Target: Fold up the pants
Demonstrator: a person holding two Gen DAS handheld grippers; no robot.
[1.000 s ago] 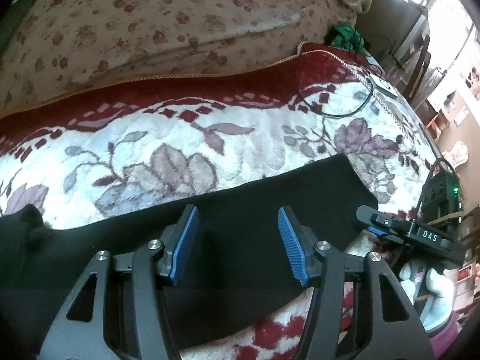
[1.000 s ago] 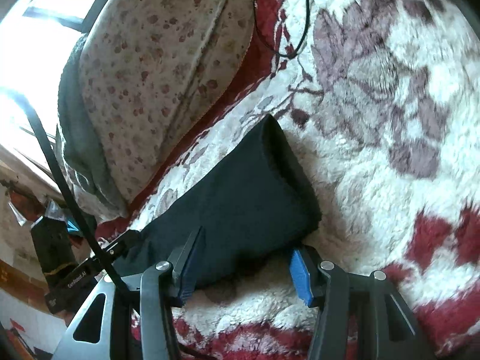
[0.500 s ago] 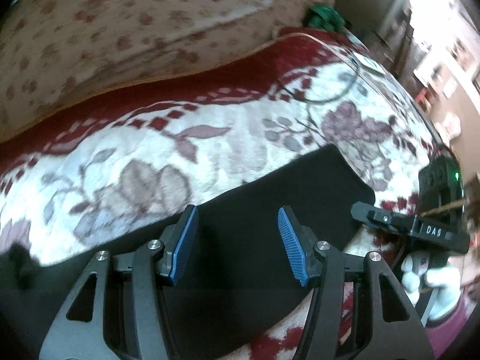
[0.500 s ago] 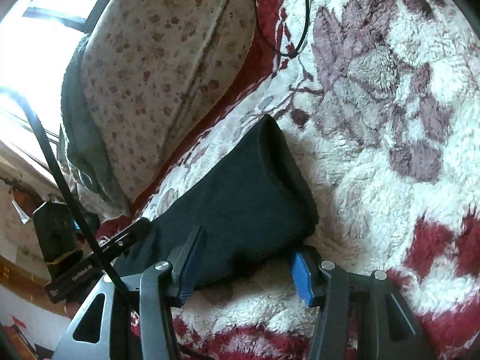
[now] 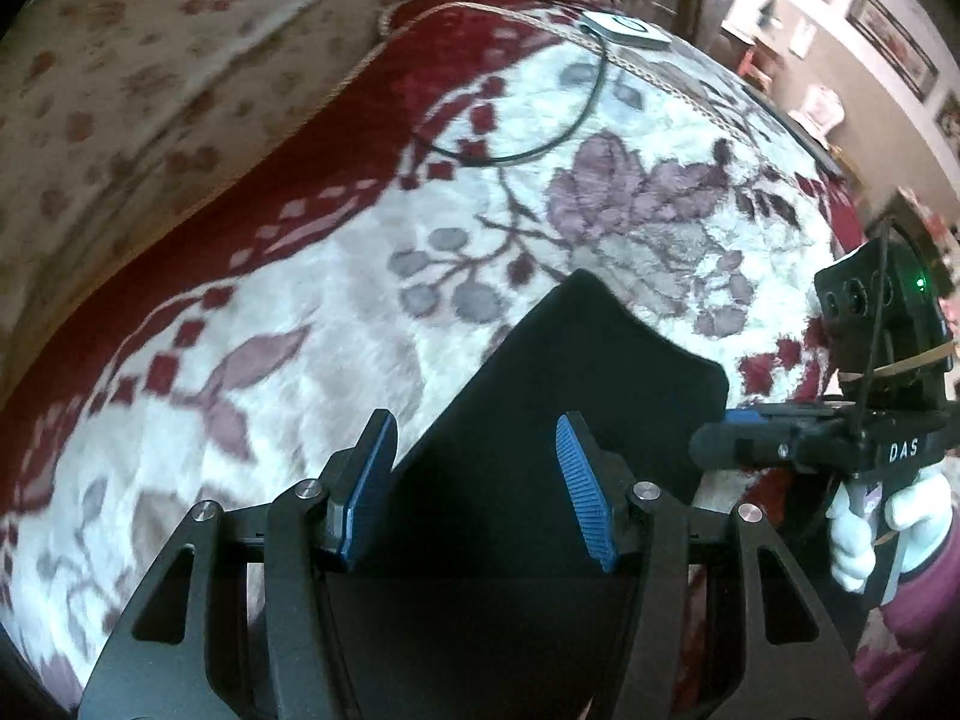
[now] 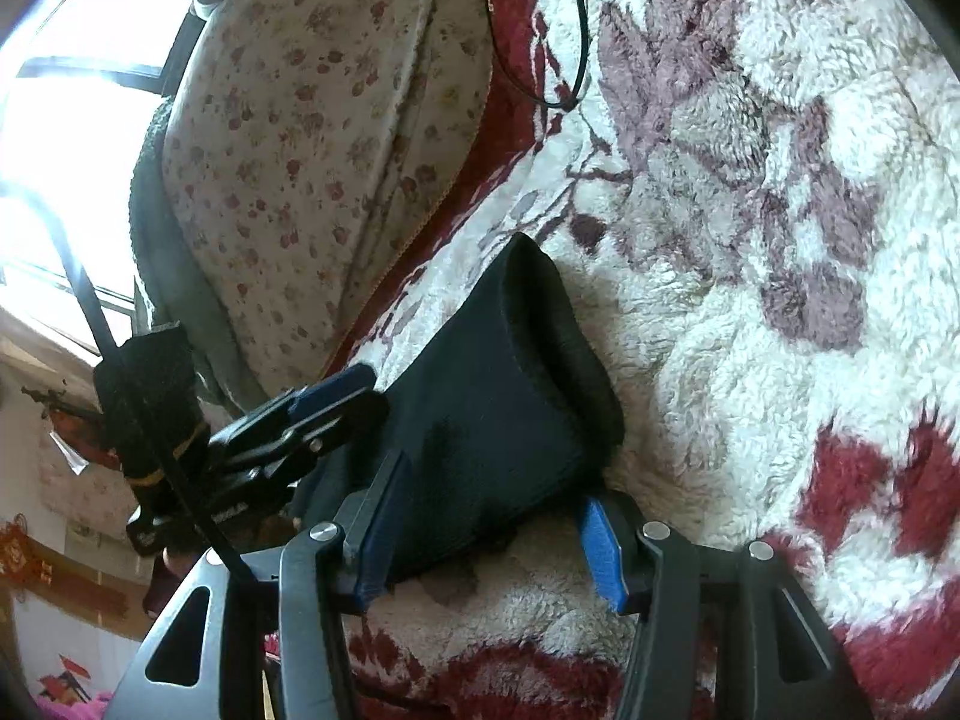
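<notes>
I see the black pants [image 5: 576, 396] lying on the floral fleece blanket [image 5: 312, 312] that covers the bed, near the blanket's front edge. Their narrow end points toward the red border, and the rest runs down under my left claw [image 5: 474, 480], so I cannot see how far they extend or how many layers are stacked.

My left claw has its blue pads [image 5: 579, 483] wide apart, poised above the dark cloth; whether a pad touches the fabric is hard to judge, since black frame and black cloth merge at the bottom. From this view my right claw [image 5: 738, 441] reaches in at the pants' right edge, a white-gloved hand [image 5: 864, 522] behind it; its tips look close together side-on, but I trust the other camera more.

In the right wrist view, the right claw [image 6: 492, 516] stands spread around the pants [image 6: 498, 384]: the left pad [image 6: 384, 528] presses against the cloth's side, while the right pad [image 6: 600, 540] sits at the lower corner, partly tucked under it. The pants' end shows a rounded, thick fold. My left claw [image 6: 324, 414] enters from the left, mostly hidden by a black strap [image 6: 150, 420].

A thin black cable [image 5: 576, 120] loops near the blanket's far edge, beside a white device [image 5: 624, 30]. A flowered cushion [image 6: 312, 120] rises behind.
</notes>
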